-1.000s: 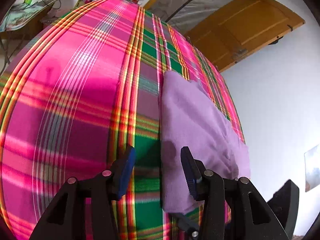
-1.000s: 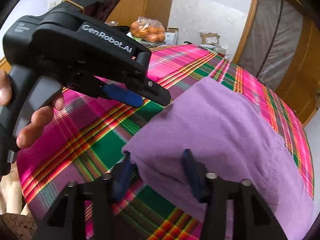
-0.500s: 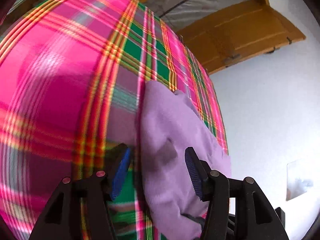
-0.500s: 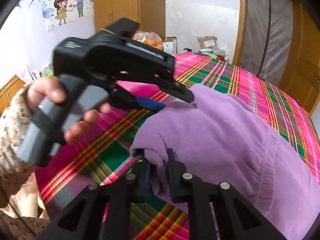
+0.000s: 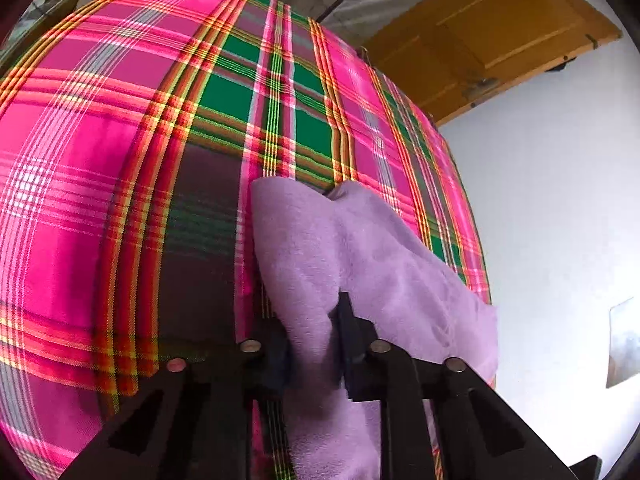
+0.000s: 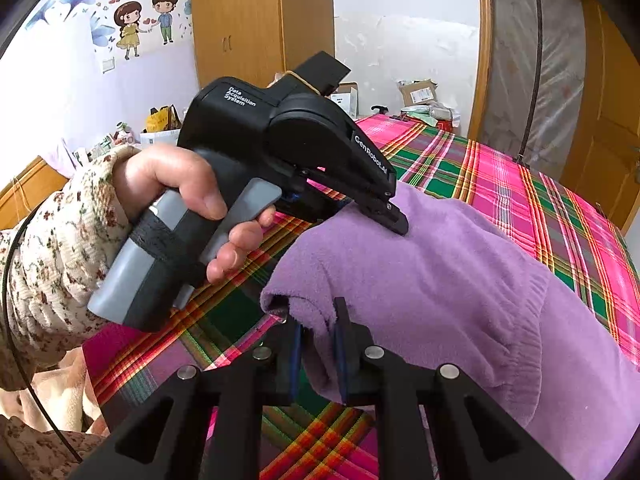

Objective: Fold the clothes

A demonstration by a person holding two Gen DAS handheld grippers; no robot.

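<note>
A purple fleece sweater (image 6: 460, 292) lies on a bed covered by a pink and green plaid sheet (image 6: 520, 200). My right gripper (image 6: 316, 354) is shut on the sweater's near folded edge. My left gripper (image 5: 314, 344) is shut on another part of that edge; the sweater (image 5: 360, 256) rises in a fold ahead of it. In the right wrist view the left gripper (image 6: 394, 220) shows from the side, held in a hand, its tip pressed into the purple cloth.
The plaid sheet (image 5: 120, 160) spreads wide to the left of the sweater. A wooden door (image 5: 500, 36) and a white wall stand beyond the bed's far edge. A wardrobe (image 6: 260, 20), boxes and bags (image 6: 420, 96) stand past the bed.
Both grippers have closed on the sweater's edge: the right one half a second ago, the left one since. The left gripper moved in onto the cloth, which now bunches up.
</note>
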